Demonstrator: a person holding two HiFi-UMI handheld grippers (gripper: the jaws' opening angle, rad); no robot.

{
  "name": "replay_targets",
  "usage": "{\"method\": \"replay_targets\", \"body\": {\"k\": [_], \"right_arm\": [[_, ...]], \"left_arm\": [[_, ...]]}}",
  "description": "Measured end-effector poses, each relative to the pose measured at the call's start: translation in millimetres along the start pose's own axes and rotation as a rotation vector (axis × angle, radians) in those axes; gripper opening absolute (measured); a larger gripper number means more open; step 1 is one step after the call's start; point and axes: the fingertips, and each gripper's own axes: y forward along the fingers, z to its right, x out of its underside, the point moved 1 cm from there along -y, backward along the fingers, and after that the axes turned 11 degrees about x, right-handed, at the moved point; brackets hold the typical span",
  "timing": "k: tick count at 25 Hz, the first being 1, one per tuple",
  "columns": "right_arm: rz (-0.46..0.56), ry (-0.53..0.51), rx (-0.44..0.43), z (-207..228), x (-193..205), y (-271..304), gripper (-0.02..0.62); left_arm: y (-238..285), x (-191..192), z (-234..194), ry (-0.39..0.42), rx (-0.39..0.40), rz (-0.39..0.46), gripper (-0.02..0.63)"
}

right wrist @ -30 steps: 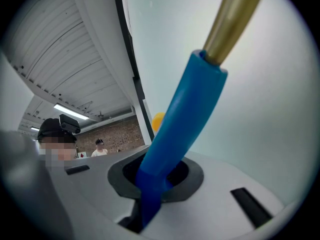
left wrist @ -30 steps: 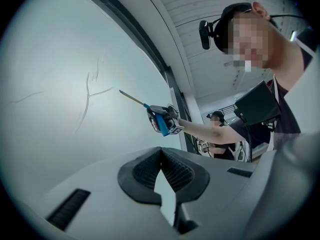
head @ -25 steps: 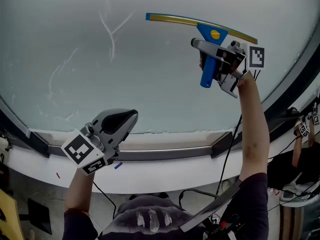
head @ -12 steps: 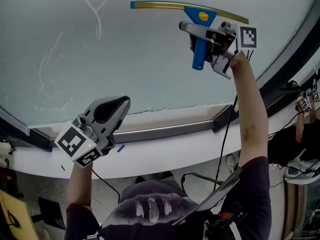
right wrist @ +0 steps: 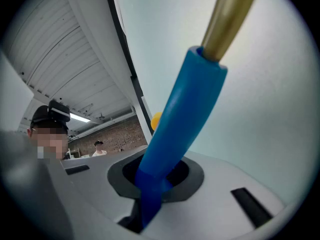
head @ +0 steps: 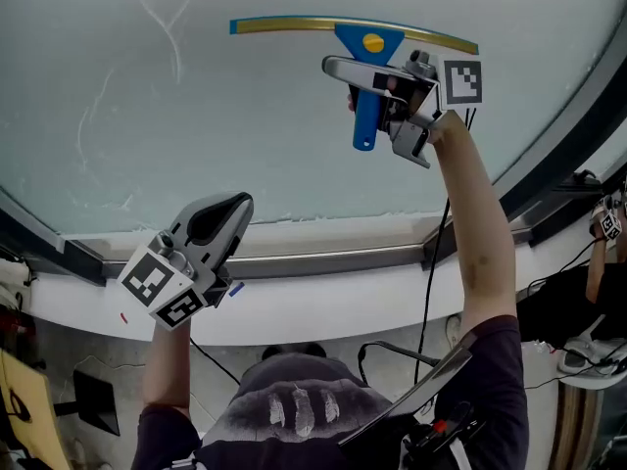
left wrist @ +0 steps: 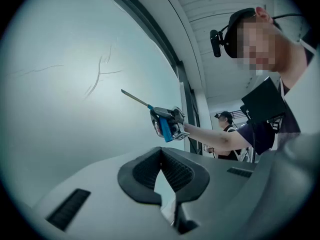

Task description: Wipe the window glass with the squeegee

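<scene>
Reference landmark: the lower frame rail of the window.

1. Left tongs. They are held in front of the rail's left part. The jaws are closed on each other with nothing between them. Their position against the rail shows little change over the last second, and they take no part in the stroke.

2. Right tongs. They are raised well above the rail, over its right half, with the jaws clamped on the handle. Over the last second they have come slightly down toward the rail and along it toward its left end. The blade's right end hung lower a second ago and is now nearly parallel to the rail. Judgement: a wiping stroke is in progress and is travelling leftward and downward.

3. Squeegee. It is T-shaped, with a blue handle and a blue yoke carrying a round yellow stud. A long brass-coloured channel crosses the top, with a blue cap on its left end. The channel lies at the glass, high above the rail. Actual contact between blade and glass cannot be confirmed.

4. Window glass. It is pale and hazy. Thin streak marks lie above the rail's left part, beyond the channel's left end. Judgement: that zone needs a pass. A ragged residue line runs just above the rail.
</scene>
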Motion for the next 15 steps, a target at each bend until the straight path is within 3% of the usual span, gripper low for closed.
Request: {"method": "replay_targets", "body": {"k": [10, 15], "right_arm": [[-0.008, -0.001, -0.039, -0.9, 2.2, -1.3, 0.031], [0.0, 0.005, -0.047, -3.9, -0.6, -0.4, 0.034]], "left_arm": [[22.5, -2.9, 14.5, 0.013, -0.072, -0.067, 0.005], [19.2, -11.7, 13.1, -0.006, -0.087, -0.061, 0.005]]}}
